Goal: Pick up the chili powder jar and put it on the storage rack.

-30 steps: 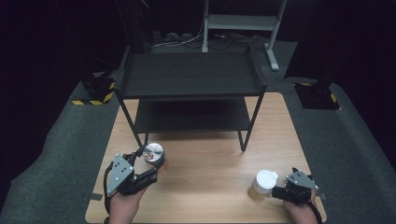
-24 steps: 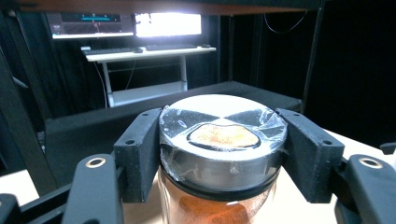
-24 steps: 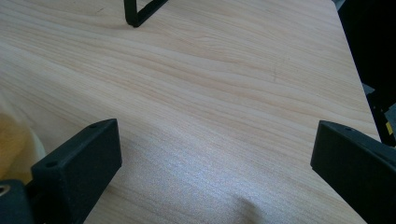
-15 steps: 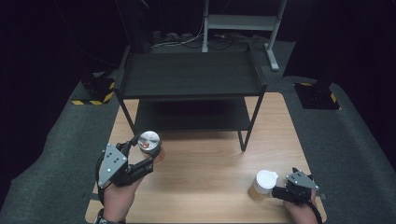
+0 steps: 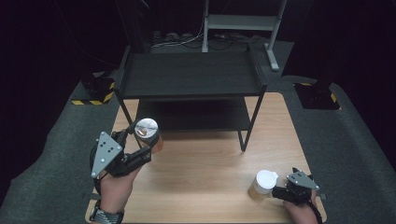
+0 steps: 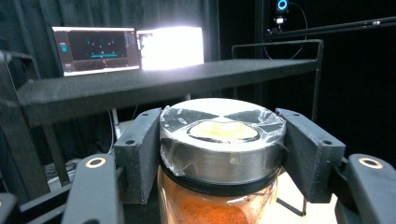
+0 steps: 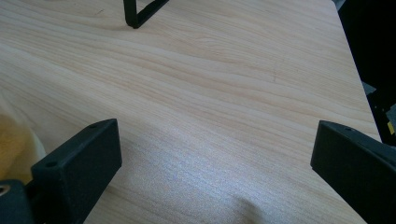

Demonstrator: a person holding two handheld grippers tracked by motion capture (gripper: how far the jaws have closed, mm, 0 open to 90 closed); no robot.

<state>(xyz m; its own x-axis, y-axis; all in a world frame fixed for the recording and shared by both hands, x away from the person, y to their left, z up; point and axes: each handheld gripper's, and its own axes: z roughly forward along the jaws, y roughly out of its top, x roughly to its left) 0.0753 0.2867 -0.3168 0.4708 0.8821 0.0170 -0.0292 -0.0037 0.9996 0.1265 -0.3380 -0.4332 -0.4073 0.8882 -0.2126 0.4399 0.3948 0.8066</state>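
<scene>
A glass jar (image 5: 148, 132) with a silver lid and orange powder inside is held off the wooden table (image 5: 210, 154), in front of the left end of the black two-tier shelf (image 5: 191, 74). My left gripper (image 5: 145, 139) is shut on it, and in the left gripper view both jaws press on the jar (image 6: 222, 158) just under its lid. A white-lidded jar (image 5: 263, 184) with yellowish contents stands at the front right. My right gripper (image 5: 286, 187) sits just right of it, open, with bare wood between its jaws (image 7: 215, 140).
The shelf's front right leg (image 5: 246, 126) stands on the table between the two hands. In the left gripper view the top shelf board (image 6: 154, 81) lies level ahead, with lit screens (image 6: 126, 46) behind it. A yellowish jar edge (image 7: 10, 140) shows left of the right gripper's jaws.
My left gripper has carried the silver-lidded jar upward and away from me, toward the shelf's left end. The right gripper and the white-lidded jar have stayed in place.
</scene>
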